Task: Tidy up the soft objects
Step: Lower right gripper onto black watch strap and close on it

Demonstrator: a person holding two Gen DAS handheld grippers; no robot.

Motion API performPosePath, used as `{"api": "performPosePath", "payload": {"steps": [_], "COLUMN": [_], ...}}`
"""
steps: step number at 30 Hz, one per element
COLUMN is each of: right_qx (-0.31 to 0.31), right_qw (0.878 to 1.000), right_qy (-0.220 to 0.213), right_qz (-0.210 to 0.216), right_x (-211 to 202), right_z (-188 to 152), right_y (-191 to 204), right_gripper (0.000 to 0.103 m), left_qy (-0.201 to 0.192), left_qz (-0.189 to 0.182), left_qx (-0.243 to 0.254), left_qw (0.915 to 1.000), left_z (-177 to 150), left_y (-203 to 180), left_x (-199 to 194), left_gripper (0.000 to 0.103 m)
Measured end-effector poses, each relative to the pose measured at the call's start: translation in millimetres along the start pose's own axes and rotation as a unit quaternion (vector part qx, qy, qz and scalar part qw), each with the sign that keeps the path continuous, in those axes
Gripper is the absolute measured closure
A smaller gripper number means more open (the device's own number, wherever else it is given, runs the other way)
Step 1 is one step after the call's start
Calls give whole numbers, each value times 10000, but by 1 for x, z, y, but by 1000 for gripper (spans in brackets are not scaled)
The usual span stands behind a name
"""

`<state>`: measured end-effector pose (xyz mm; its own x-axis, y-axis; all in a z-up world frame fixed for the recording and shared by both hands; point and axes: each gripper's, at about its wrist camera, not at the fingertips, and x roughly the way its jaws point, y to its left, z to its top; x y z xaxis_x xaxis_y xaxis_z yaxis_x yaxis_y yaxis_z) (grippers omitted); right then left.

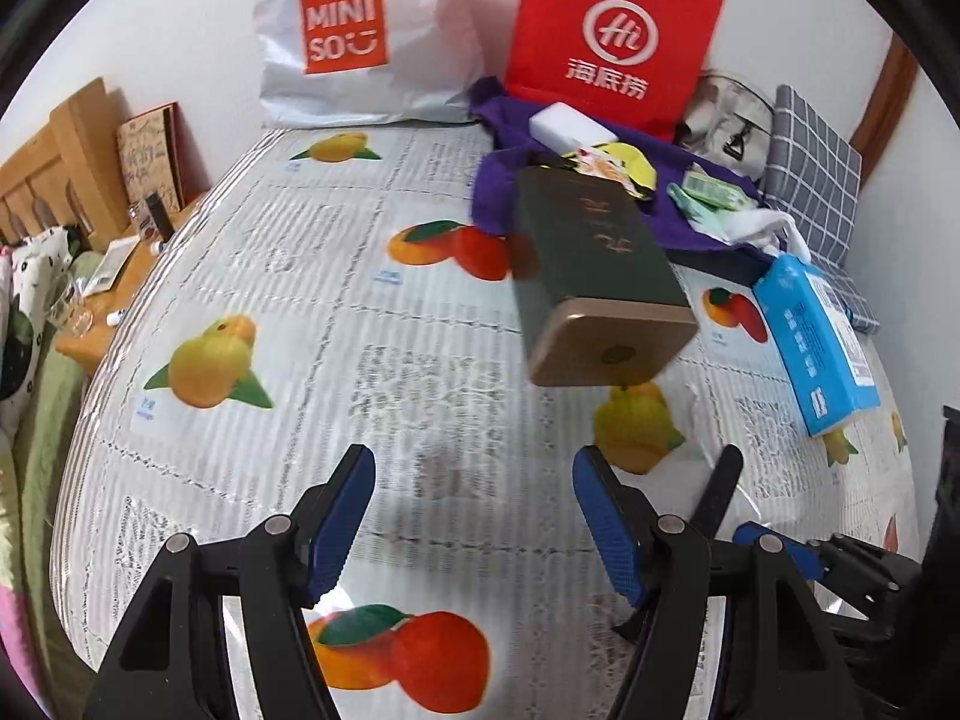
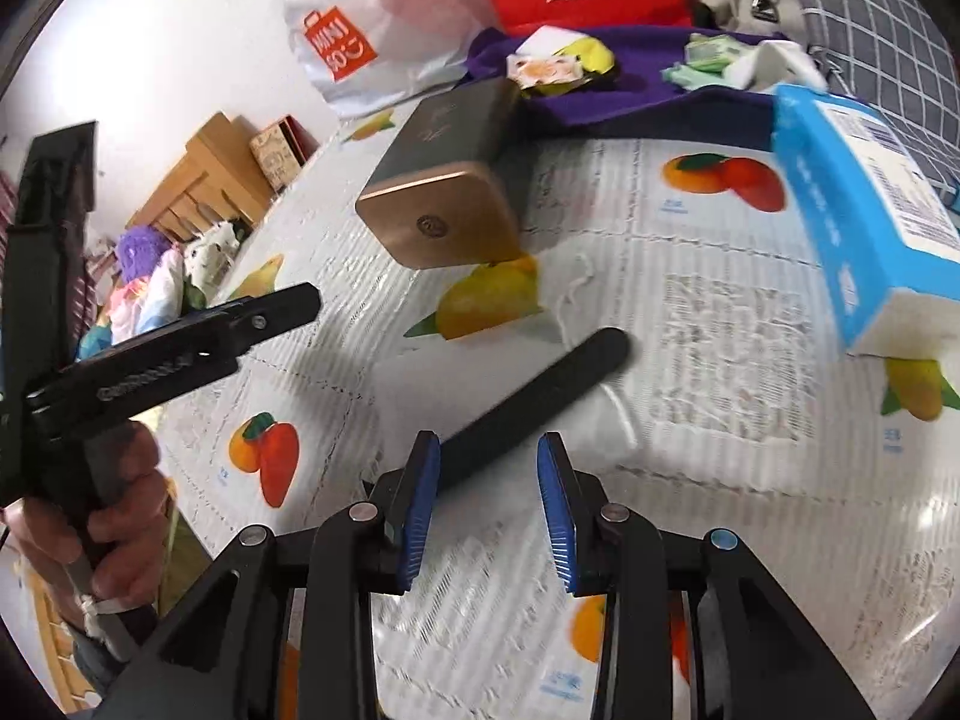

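The purple cloth [image 1: 498,204] lies rumpled at the far side of the table [image 1: 372,312] under small packets, toward one o'clock from both sets of jaws, well apart from them — its long axis crosswise. The left gripper [image 1: 474,516] stands released and empty; the right gripper [image 2: 489,510], also empty, looks slightly nearer — jaws parted, narrower.

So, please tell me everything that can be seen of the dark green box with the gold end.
The dark green box is tall and rectangular with rounded corners. Its near end is a gold cap, metallic in look, with a small round emblem in the middle. Gold characters run along one long green side. It lies on its side on the fruit-printed table cover, the gold end towards the cameras; its far end reaches the purple cloth, on or against it. Neither gripper touches it.
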<state>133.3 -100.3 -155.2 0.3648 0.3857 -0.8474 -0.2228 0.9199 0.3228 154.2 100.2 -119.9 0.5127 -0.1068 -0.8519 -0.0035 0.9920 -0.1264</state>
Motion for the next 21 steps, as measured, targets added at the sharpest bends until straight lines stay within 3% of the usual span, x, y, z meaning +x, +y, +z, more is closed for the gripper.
{"api": "performPosePath", "payload": {"steps": [2, 7, 13, 17, 18, 20, 21], "right_qx": [-55, -183, 100, -445, -735, -1000, -1053], "right_qw": [9995, 9986, 9975, 9901, 9864, 9866, 9873], "right_qy": [137, 193, 201, 19, -148, -259, -256], "right_qz": [-273, -466, -664, -1331, -1460, -1265, -1165], "right_x": [10, 14, 13, 25, 26, 25, 23], "right_z": [2, 11, 21, 17, 13, 8, 7], "right_y": [2, -7, -21, 2, 10, 15, 15], "right_gripper": [68, 67, 47, 43, 46, 71, 78], "left_qy": [-42, -66, -52, -52, -48, -36, -30], "left_qz": [-21, -90, -336, -405, -406, -402, -400], "left_qx": [-64, -164, -254, -204, -198, -190, -189], "left_qw": [10000, 9998, 9991, 9990, 9990, 9990, 9990], "left_z": [0, 1, 1, 1, 1, 0, 0], "left_y": [8, 21, 24, 19, 19, 18, 18], "left_x": [-1, 0, 4, 4, 4, 4, 4], "left_gripper": [37, 37, 37, 37, 37, 37, 37]}}
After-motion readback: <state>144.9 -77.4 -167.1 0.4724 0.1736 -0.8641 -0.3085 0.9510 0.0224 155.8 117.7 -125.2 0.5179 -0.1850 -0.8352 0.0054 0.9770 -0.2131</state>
